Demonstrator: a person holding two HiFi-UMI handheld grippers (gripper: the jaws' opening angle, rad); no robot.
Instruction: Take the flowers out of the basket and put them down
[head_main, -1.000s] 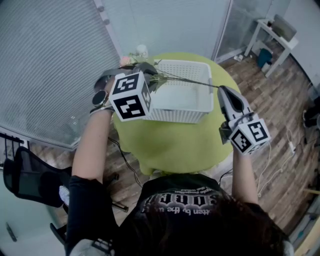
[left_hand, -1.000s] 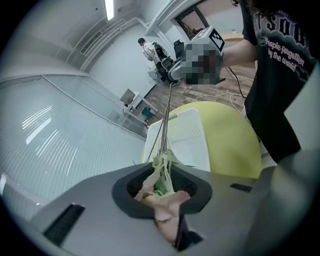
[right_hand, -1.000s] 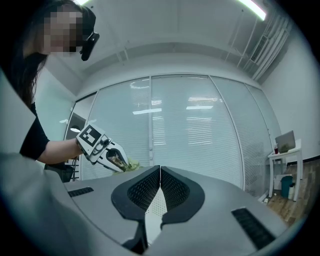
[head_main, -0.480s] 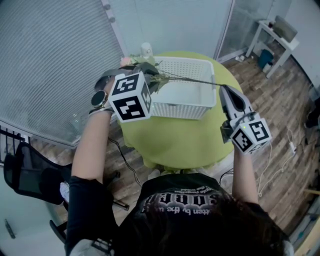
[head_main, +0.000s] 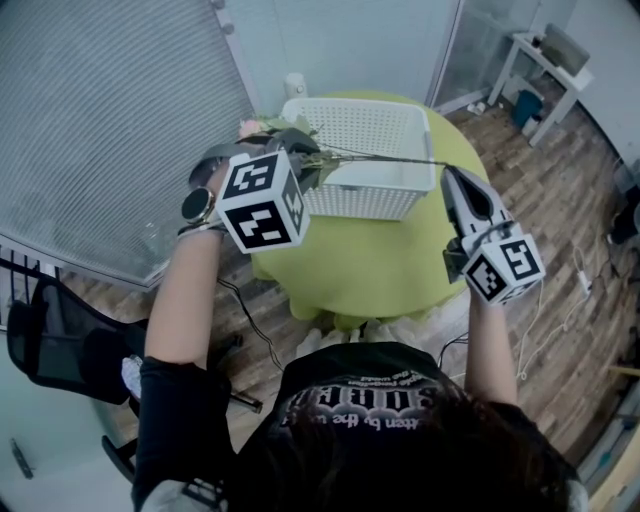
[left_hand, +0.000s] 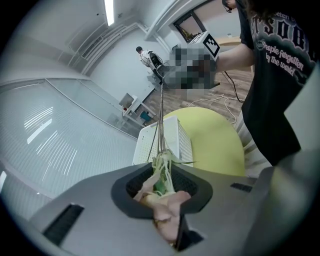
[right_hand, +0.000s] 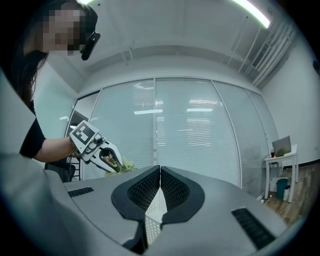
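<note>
A bunch of flowers (head_main: 312, 162) with pink blossoms and green leaves hangs level over the near left rim of the white perforated basket (head_main: 365, 195). My left gripper (head_main: 290, 145) is shut on the blossom end; in the left gripper view the petals and leaves (left_hand: 167, 205) fill the gap between its jaws. The thin stems (head_main: 385, 158) run right to my right gripper (head_main: 447, 172), which is shut on their ends. In the right gripper view its jaws (right_hand: 160, 172) meet, and the basket (right_hand: 154, 210) shows below them. The basket stands on a round yellow-green table (head_main: 370, 270).
A small white cylinder (head_main: 295, 84) stands behind the basket at the table's far edge. A black chair (head_main: 60, 350) is on the floor to the left, a white side table (head_main: 545, 60) at the far right, and cables (head_main: 580, 290) lie on the wooden floor.
Both grippers keep the same hold on the flowers. The bunch now lies nearer the basket's near rim than a second ago, and the table sits higher in the head view.
</note>
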